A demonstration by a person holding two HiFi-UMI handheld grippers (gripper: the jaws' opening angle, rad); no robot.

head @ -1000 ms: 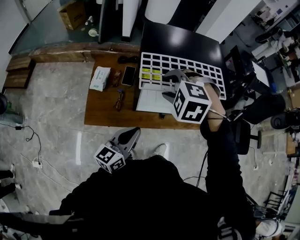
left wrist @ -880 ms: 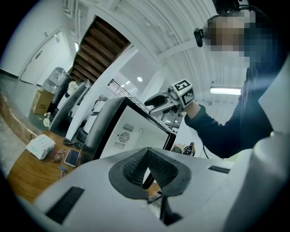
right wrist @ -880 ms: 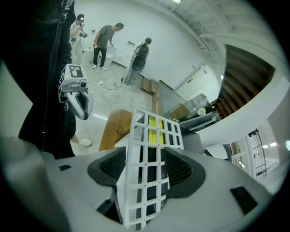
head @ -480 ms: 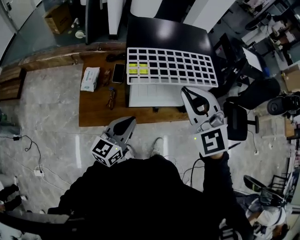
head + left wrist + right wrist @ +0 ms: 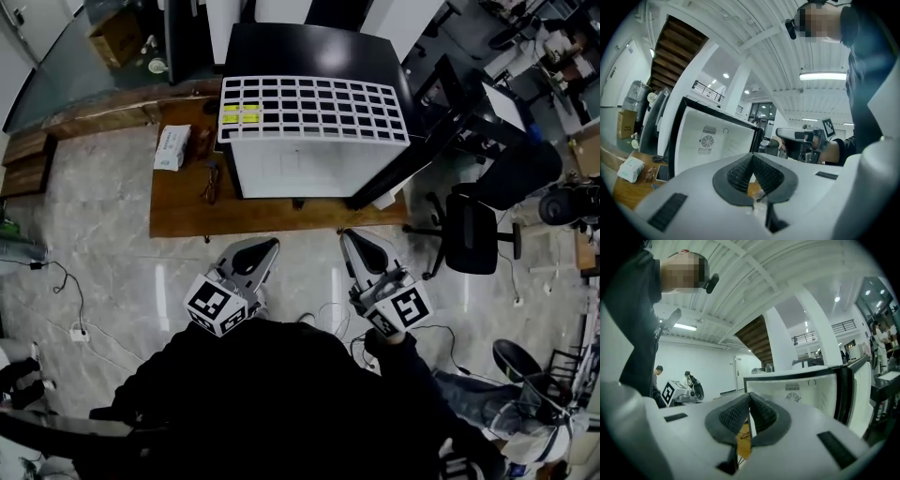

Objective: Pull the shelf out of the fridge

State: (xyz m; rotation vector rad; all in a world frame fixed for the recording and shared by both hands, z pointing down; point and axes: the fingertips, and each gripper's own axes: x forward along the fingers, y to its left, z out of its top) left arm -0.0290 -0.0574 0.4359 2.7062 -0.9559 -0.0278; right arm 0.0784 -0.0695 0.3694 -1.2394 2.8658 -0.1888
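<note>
The white wire shelf (image 5: pixel 314 108) lies flat on top of the small black fridge (image 5: pixel 309 47), which stands on a wooden table (image 5: pixel 183 220). The fridge's white inside (image 5: pixel 295 169) faces me, with its door (image 5: pixel 386 183) swung open to the right. Both grippers hang over the floor in front of the table, well short of the fridge. My left gripper (image 5: pixel 266 247) is shut and empty, its pads together (image 5: pixel 752 158). My right gripper (image 5: pixel 352 235) is also shut with nothing in it (image 5: pixel 749 401). The fridge's inside shows in both gripper views (image 5: pixel 717 140) (image 5: pixel 797 390).
A tissue pack (image 5: pixel 172 147) and glasses (image 5: pixel 208 183) lie on the table left of the fridge. A black office chair (image 5: pixel 469 234) stands to the right of the table. Cables (image 5: pixel 66 281) trail on the marble floor. A cardboard box (image 5: pixel 117 33) sits far back left.
My right gripper has drawn back from the wire shelf toward my body and its jaws have shut empty. The shelf stays on the fridge top. The left gripper has barely moved.
</note>
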